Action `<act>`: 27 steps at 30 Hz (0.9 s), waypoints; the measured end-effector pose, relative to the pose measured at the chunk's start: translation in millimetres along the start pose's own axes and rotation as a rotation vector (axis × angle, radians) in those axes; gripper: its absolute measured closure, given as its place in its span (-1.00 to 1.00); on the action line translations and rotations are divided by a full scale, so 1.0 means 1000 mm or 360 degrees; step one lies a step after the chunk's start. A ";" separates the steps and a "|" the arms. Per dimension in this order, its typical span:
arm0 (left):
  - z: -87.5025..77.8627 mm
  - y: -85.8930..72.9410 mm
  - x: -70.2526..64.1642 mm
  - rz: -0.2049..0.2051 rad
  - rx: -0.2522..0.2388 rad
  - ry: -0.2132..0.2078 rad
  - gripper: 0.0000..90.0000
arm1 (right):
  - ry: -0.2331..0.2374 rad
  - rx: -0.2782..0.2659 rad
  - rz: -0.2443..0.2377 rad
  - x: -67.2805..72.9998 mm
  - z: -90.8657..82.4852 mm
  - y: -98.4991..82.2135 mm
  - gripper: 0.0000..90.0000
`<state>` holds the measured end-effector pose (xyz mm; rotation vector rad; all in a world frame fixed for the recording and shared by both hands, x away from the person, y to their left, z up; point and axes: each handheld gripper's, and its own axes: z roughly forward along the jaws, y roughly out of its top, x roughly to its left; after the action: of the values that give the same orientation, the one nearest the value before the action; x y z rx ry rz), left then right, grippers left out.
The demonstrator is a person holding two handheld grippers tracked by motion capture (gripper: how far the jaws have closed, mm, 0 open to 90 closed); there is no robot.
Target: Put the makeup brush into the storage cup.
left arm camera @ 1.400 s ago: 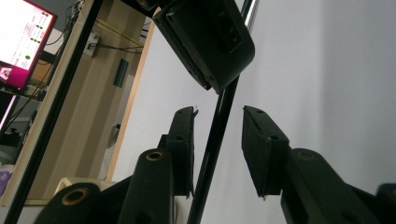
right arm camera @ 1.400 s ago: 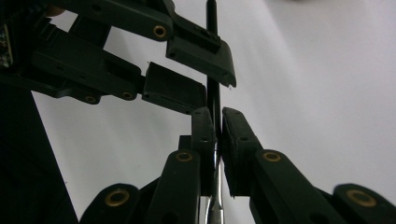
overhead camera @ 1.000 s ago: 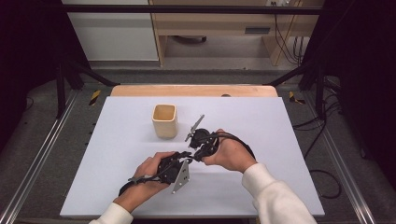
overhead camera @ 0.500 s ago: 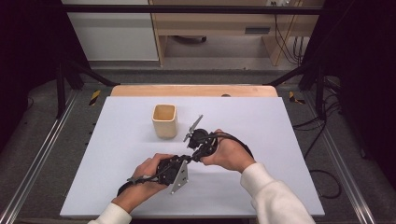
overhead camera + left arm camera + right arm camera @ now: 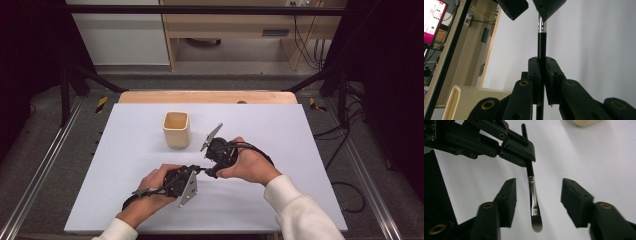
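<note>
Hardly anything is shifting since a moment ago; both my hands are hovering mid-table as before. My left gripper (image 5: 517, 151) is clenching the makeup brush (image 5: 533, 195) by its black handle, bristles pointing between my right gripper's (image 5: 537, 200) spread jaws. Handing over seems underway; dropping it into the cup (image 5: 176, 129) looks undone.

My left gripper (image 5: 196, 172) has its jaws clamped together, pointing right. My right gripper (image 5: 537, 200) faces it at close range, jaws spread wide. Both forearms enter from below.
</note>
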<state>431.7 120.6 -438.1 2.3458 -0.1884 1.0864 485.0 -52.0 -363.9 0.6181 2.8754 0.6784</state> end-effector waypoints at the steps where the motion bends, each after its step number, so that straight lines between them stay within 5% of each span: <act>1: 0.000 0.000 0.000 0.0000 0.0000 0.0000 0.86 | -0.0003 0.0000 -0.0010 0.000 0.000 0.000 -0.05; 8: 0.001 0.000 0.000 0.0000 0.0007 -0.0001 0.86 | -0.0058 -0.0051 -0.0013 0.000 -0.004 -0.003 -0.51; 10: 0.002 -0.001 -0.002 -0.0061 -0.0037 0.0011 0.86 | -0.0057 -0.0064 -0.0004 -0.002 -0.006 -0.004 -0.60; 13: -0.001 -0.002 0.002 -0.0022 0.0015 0.0010 0.86 | -0.0064 -0.0060 -0.0016 -0.003 -0.008 -0.008 -0.69; 14: 0.001 -0.003 0.000 -0.0082 -0.0037 0.0021 0.87 | -0.0066 -0.0066 -0.0023 -0.004 -0.009 -0.010 -0.71; 16: 0.001 -0.004 0.001 -0.0084 -0.0017 0.0021 0.86 | -0.0061 -0.0073 -0.0016 -0.003 -0.010 -0.011 -0.74; 19: -0.003 -0.005 0.005 -0.0005 0.0060 0.0030 0.86 | -0.0045 -0.0102 -0.0014 -0.001 -0.012 -0.016 -0.82; 21: -0.002 -0.006 0.005 -0.0025 0.0054 0.0045 0.86 | -0.0043 -0.0109 -0.0017 0.000 -0.013 -0.017 -0.83; 22: 0.000 -0.007 0.003 -0.0099 0.0000 0.0052 0.86 | -0.0041 -0.0122 -0.0027 0.001 -0.015 -0.019 -0.84; 27: 0.001 -0.009 0.003 -0.0142 -0.0023 0.0066 0.86 | -0.0038 -0.0199 -0.0040 0.003 -0.019 -0.029 -0.85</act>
<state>437.4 128.2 -440.4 2.2940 -0.0757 1.0857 468.0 -82.1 -360.3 0.5684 2.7874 0.8337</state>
